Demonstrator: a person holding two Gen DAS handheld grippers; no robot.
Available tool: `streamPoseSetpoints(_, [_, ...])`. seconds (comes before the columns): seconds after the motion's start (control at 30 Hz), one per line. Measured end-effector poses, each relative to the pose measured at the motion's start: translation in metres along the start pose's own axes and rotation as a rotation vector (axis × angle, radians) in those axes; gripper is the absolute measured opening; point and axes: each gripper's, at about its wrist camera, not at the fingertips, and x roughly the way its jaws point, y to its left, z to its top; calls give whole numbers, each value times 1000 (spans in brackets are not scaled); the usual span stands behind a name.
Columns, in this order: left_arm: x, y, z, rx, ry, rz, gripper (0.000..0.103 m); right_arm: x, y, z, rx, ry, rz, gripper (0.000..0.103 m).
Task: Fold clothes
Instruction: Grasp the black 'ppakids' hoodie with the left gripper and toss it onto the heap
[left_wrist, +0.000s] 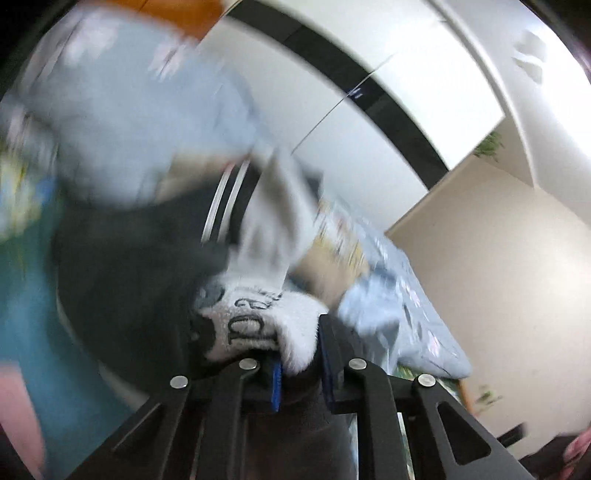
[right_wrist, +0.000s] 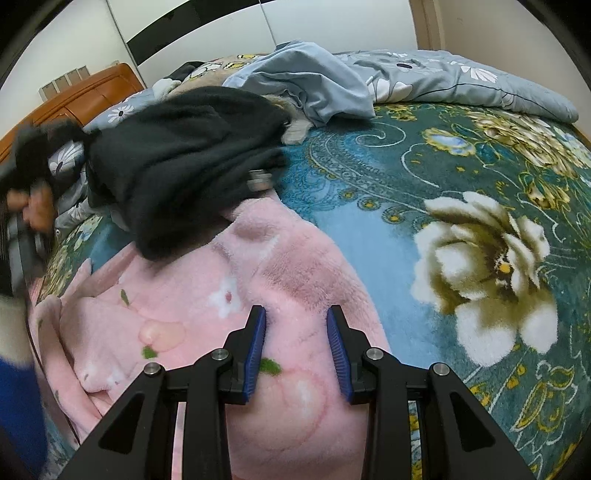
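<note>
While a white fleecy fold with dark lettering (left_wrist: 258, 325) is pinched between the blue pads of the left gripper (left_wrist: 299, 373), the attached black garment (right_wrist: 184, 162) is seen draped over a pink plush garment (right_wrist: 258, 280) on the floral bedspread (right_wrist: 480, 166). Jaws parted and holding nothing, the right gripper (right_wrist: 297, 350) is poised over the pink fabric. A crumpled blue quilt (right_wrist: 424, 77) is bunched behind.

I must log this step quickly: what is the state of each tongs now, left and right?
Left tongs: closed on a white fuzzy cloth with black letters, lifted.
Right tongs: open, holding nothing, above the pink fleece garment.
</note>
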Motion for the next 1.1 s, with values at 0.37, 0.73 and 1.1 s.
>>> streamPoseSetpoints(0.37, [-22, -91, 188, 319, -269, 81, 12, 17, -12, 8, 2, 27, 25, 38])
streamPoseSetpoints(0.73, [106, -47, 195, 274, -161, 243, 16, 25, -18, 10, 10, 17, 72, 41])
streamPoseSetpoints(1.1, [104, 33, 125, 80, 62, 141, 59, 22, -18, 9, 9, 8, 81, 41])
